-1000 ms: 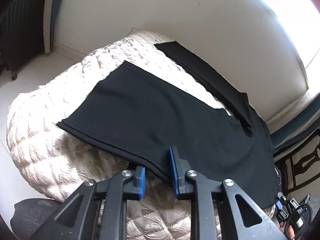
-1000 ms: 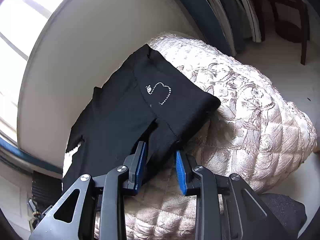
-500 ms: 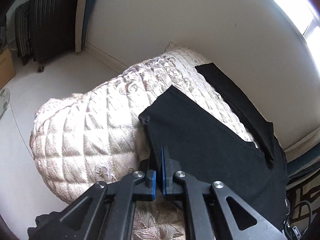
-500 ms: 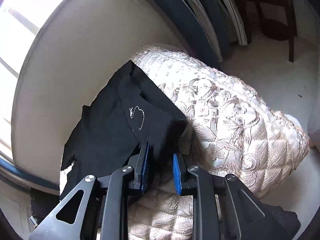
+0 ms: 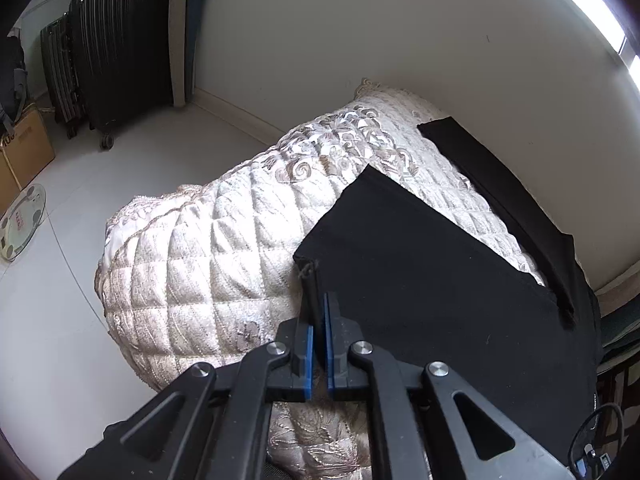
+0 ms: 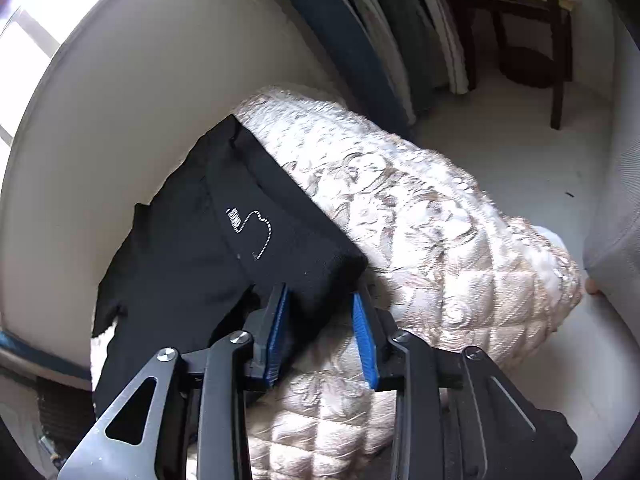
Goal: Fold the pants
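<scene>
The black pants (image 5: 432, 280) are spread flat on the quilted bed (image 5: 208, 248), legs apart; no fold is completed. The left gripper (image 5: 318, 320) is clamped on the near hem corner. The right gripper (image 6: 320, 312) stands open astride the waistband corner.

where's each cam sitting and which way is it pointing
Left wrist: rides the left gripper, looking along its fingers at the pants hem on the quilt; suitcases beyond.
Right wrist: rides the right gripper, looking at the waistband end; chair beyond.
Shared: the pants and the quilt.
</scene>
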Demonstrator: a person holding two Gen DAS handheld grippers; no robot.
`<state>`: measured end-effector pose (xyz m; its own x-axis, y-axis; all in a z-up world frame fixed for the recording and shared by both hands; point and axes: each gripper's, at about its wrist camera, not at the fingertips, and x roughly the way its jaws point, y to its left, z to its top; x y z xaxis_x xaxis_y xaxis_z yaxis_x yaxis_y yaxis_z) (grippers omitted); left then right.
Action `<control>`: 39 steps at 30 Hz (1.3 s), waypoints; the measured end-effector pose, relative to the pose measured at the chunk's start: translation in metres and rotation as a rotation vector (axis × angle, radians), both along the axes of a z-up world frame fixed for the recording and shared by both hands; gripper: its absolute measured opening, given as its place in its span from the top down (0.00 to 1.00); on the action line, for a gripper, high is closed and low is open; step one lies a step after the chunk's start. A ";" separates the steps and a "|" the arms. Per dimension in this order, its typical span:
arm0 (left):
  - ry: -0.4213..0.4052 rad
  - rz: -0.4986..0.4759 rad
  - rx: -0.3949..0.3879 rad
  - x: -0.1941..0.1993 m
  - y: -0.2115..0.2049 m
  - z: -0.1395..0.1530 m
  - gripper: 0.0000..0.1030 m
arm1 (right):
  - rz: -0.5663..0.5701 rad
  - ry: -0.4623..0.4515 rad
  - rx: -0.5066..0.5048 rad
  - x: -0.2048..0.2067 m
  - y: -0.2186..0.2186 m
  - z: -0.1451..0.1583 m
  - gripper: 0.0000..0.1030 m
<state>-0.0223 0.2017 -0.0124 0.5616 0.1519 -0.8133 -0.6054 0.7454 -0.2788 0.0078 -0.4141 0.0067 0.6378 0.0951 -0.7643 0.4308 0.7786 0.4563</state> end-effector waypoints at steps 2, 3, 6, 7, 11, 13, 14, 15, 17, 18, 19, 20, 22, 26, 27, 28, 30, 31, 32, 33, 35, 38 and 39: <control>-0.010 0.017 0.018 -0.008 0.001 0.004 0.91 | -0.033 -0.006 -0.067 -0.008 -0.003 0.009 0.65; -0.012 0.024 0.031 -0.010 0.001 0.007 0.91 | -0.046 -0.010 -0.108 -0.011 -0.003 0.014 0.65; -0.020 0.032 0.086 -0.013 -0.002 0.017 0.90 | 0.002 -0.063 -0.182 -0.013 0.005 0.031 0.65; -0.027 0.028 0.103 -0.013 -0.004 0.021 0.90 | 0.043 -0.083 -0.217 -0.011 0.014 0.037 0.65; -0.063 -0.009 0.195 -0.006 -0.022 0.040 0.82 | 0.231 -0.127 -0.350 0.005 0.063 0.049 0.64; -0.092 -0.039 0.240 -0.004 -0.034 0.049 0.69 | 0.335 -0.129 -0.398 0.014 0.088 0.046 0.64; -0.106 -0.060 0.251 -0.003 -0.039 0.053 0.67 | 0.370 -0.123 -0.427 0.018 0.100 0.043 0.64; -0.120 -0.091 0.252 0.000 -0.045 0.056 0.64 | 0.395 -0.117 -0.453 0.022 0.108 0.039 0.64; -0.138 -0.159 0.224 0.004 -0.055 0.057 0.63 | 0.429 -0.089 -0.460 0.031 0.116 0.028 0.65; -0.138 -0.207 0.208 0.008 -0.063 0.055 0.63 | 0.437 -0.064 -0.457 0.035 0.116 0.020 0.66; -0.131 -0.248 0.203 0.012 -0.071 0.052 0.63 | 0.435 -0.017 -0.456 0.041 0.114 0.011 0.69; -0.119 -0.281 0.199 0.016 -0.078 0.048 0.63 | 0.430 0.028 -0.446 0.044 0.110 0.000 0.73; -0.099 -0.338 0.177 0.021 -0.091 0.039 0.63 | 0.418 0.026 -0.406 0.044 0.101 -0.004 0.75; -0.066 -0.417 0.171 0.028 -0.115 0.028 0.63 | 0.440 0.026 -0.425 0.038 0.100 0.000 0.73; -0.064 -0.440 0.163 0.029 -0.121 0.027 0.63 | 0.443 0.017 -0.428 0.036 0.100 0.003 0.73; -0.065 -0.461 0.162 0.029 -0.128 0.027 0.63 | 0.448 0.004 -0.436 0.033 0.102 0.006 0.73; -0.070 -0.495 0.177 0.029 -0.141 0.029 0.63 | 0.468 -0.023 -0.448 0.028 0.109 0.012 0.72; -0.072 -0.513 0.184 0.029 -0.146 0.030 0.63 | 0.481 -0.033 -0.454 0.025 0.114 0.014 0.71; -0.072 -0.525 0.184 0.030 -0.150 0.030 0.63 | 0.495 -0.041 -0.461 0.022 0.121 0.016 0.71; -0.071 -0.541 0.177 0.030 -0.153 0.030 0.63 | 0.513 -0.049 -0.465 0.019 0.126 0.017 0.71; -0.068 -0.565 0.180 0.030 -0.161 0.030 0.63 | 0.562 -0.066 -0.467 0.018 0.136 0.017 0.71; -0.058 -0.594 0.199 0.027 -0.171 0.028 0.62 | 0.631 -0.061 -0.483 0.014 0.154 0.009 0.71; -0.049 -0.601 0.201 0.028 -0.174 0.026 0.62 | 0.651 -0.057 -0.478 0.013 0.159 0.004 0.70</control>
<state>0.0054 0.0275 0.0132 0.6320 -0.0543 -0.7731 -0.0552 0.9919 -0.1148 0.0210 -0.2551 0.0111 0.6063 0.1324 -0.7842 -0.1901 0.9816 0.0187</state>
